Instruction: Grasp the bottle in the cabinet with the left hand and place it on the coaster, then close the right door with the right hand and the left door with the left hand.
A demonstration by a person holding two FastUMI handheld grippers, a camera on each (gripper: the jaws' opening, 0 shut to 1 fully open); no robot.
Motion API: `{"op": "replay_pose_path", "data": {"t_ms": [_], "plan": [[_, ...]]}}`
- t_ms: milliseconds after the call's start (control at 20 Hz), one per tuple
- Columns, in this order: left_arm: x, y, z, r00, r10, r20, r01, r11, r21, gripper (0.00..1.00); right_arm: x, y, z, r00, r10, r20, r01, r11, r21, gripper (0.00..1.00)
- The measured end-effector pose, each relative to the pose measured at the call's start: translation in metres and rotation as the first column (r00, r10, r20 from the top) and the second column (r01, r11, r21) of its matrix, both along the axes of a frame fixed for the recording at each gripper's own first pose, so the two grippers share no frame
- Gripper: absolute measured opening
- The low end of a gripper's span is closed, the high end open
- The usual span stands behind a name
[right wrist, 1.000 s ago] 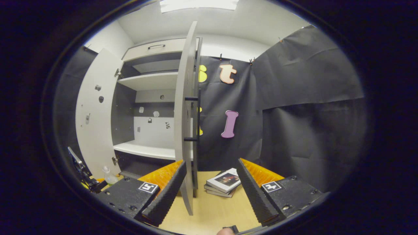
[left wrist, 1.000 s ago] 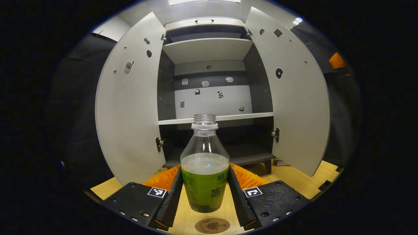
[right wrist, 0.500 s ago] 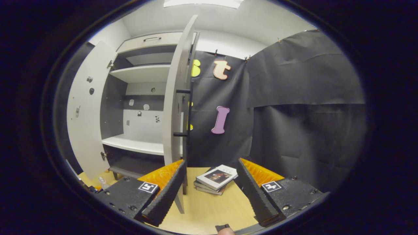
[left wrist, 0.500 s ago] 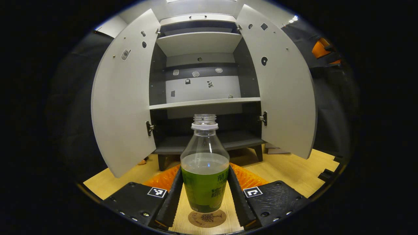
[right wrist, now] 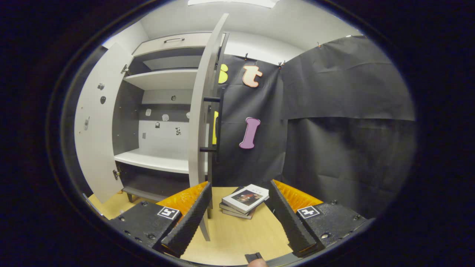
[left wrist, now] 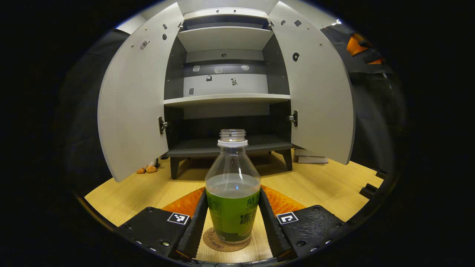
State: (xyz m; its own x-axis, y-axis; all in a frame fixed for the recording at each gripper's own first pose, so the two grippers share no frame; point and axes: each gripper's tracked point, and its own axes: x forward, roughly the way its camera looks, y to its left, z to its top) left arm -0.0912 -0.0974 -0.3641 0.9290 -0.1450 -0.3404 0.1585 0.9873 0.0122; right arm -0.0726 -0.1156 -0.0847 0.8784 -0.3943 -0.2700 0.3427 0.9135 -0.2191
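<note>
**Bottle held over the coaster, both cabinet doors open**

In the left gripper view, my left gripper [left wrist: 233, 218] is clenched on the bottle [left wrist: 232, 193], one finger pressing each side of its green label. The bottle stands upright and uncapped, its base over the coaster [left wrist: 222, 241] at 6 o'clock; I cannot tell whether they touch. Beyond it, at 12 o'clock, the cabinet [left wrist: 226, 98] stands on the wooden table [left wrist: 319, 183] with its left door [left wrist: 135, 96] and right door [left wrist: 317, 92] swung wide.

In the right gripper view, my right gripper [right wrist: 241, 209] is released, its fingers spread and holding nothing. The right door's edge [right wrist: 198, 122] rises at 11 o'clock, and stacked books [right wrist: 243, 200] lie between the fingertips, farther off.
</note>
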Motion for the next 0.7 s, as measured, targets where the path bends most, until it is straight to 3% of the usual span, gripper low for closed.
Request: {"op": "replay_pose_path", "data": {"t_ms": [300,350,400,450,700], "plan": [[-0.006,0.009,-0.012,1.0,0.017,-0.022,-0.017,1.0,0.001,0.72,0.001,0.005,0.003,1.0,0.01,0.002,-0.01,1.0,-0.015,1.0],[-0.006,0.01,-0.011,1.0,0.014,-0.018,-0.014,1.0,0.006,0.74,0.002,0.005,0.002,1.0,0.013,0.003,-0.013,1.0,-0.014,1.0],[-0.006,0.011,-0.013,1.0,0.01,-0.024,-0.01,1.0,0.023,0.83,0.002,0.005,0.003,1.0,0.014,0.004,-0.014,1.0,-0.011,1.0],[-0.007,0.012,-0.013,1.0,0.009,-0.027,-0.008,0.999,0.034,0.75,0.003,0.005,0.004,1.0,0.016,0.008,-0.016,1.0,-0.007,1.0],[-0.013,0.018,-0.009,0.998,0.019,-0.055,-0.016,0.998,0.055,0.78,0.002,0.005,0.007,0.999,0.027,0.031,-0.027,1.0,-0.004,1.0]]}}
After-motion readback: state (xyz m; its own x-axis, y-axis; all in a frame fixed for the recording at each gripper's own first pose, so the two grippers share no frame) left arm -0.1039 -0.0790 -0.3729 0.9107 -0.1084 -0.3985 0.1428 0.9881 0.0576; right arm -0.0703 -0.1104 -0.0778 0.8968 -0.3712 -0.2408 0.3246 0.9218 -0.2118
